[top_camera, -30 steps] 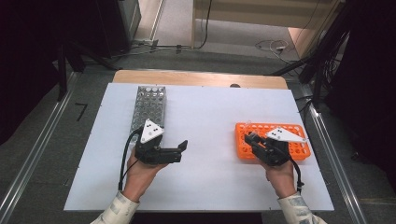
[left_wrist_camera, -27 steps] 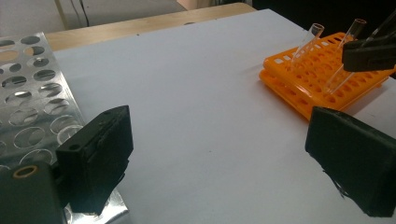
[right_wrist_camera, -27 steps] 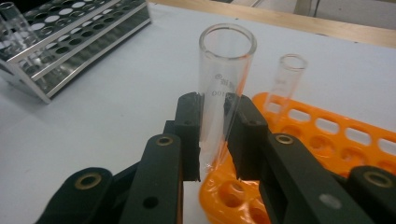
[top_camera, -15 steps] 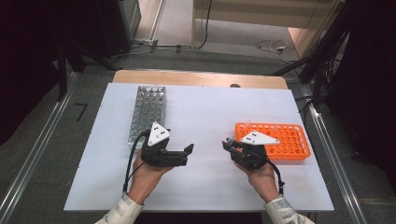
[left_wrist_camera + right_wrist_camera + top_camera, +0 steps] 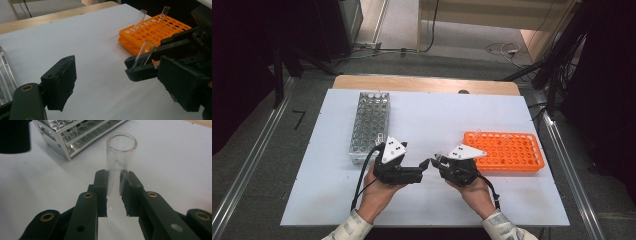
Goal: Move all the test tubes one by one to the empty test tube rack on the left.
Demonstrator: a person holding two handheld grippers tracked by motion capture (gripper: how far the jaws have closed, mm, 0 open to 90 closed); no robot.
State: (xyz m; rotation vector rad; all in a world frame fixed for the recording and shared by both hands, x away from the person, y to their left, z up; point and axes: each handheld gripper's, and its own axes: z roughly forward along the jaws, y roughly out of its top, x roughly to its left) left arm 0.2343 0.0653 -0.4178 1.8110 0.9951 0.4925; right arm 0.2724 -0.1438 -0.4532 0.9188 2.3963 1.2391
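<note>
While the right hand-held gripper (image 5: pixel 437 161) is pinching a glass tube (image 5: pixel 120 167) between its pads, the tube is standing up out of the jaws with its open mouth on top, its long axis running from the pads toward the upper middle of the right gripper view. In the high view, the left hand-held gripper (image 5: pixel 424 167) is facing it from the left at lower centre, jaws spread with nothing between them, and they have just been closing a little. In the left gripper view the tube (image 5: pixel 143 53) is sitting right of centre, near the left hand-held gripper's right jaw. The metal rack (image 5: pixel 369 125) is lying at upper left on the worktop (image 5: pixel 432 115), the orange rack (image 5: pixel 507 150) at right, so a handover looks likely.
</note>
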